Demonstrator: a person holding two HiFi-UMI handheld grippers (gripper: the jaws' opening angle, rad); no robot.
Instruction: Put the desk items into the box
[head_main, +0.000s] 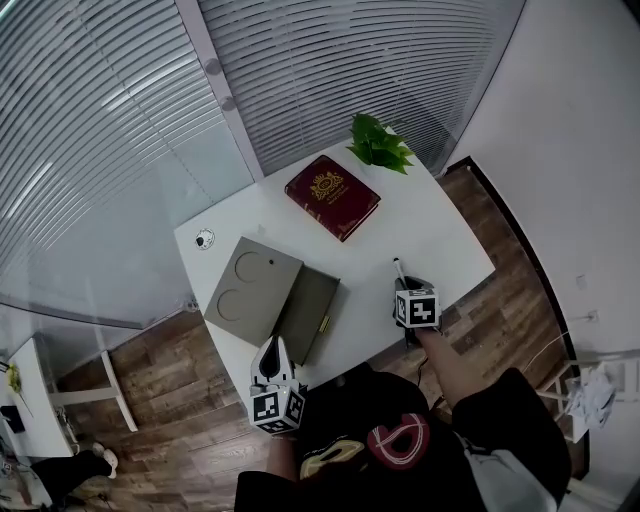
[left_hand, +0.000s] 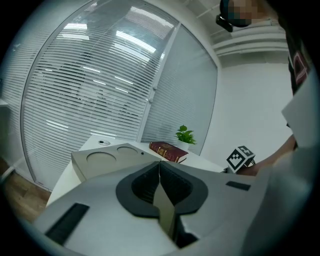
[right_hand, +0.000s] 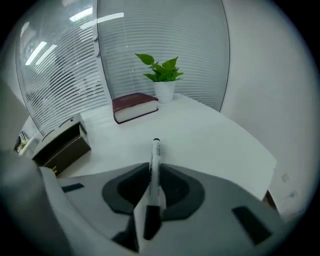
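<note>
A white marker pen (right_hand: 155, 157) with a black cap lies along my right gripper (right_hand: 152, 169), whose pads press on its barrel; the tip sticks out over the white desk (head_main: 440, 240). In the head view that gripper (head_main: 405, 290) is at the desk's right front. The open grey-brown box (head_main: 312, 315) sits at the front left, its lid (head_main: 250, 288) with two round recesses leaning beside it. My left gripper (head_main: 272, 352) hovers at the box's near edge, its jaws shut (left_hand: 160, 167) with nothing between them. A red book (head_main: 332, 196) lies further back.
A potted green plant (head_main: 378, 143) stands at the desk's far corner, next to the book (right_hand: 134, 106). A small round object (head_main: 204, 238) lies at the far left corner. Window blinds run behind the desk, with wooden floor around it and a white wall to the right.
</note>
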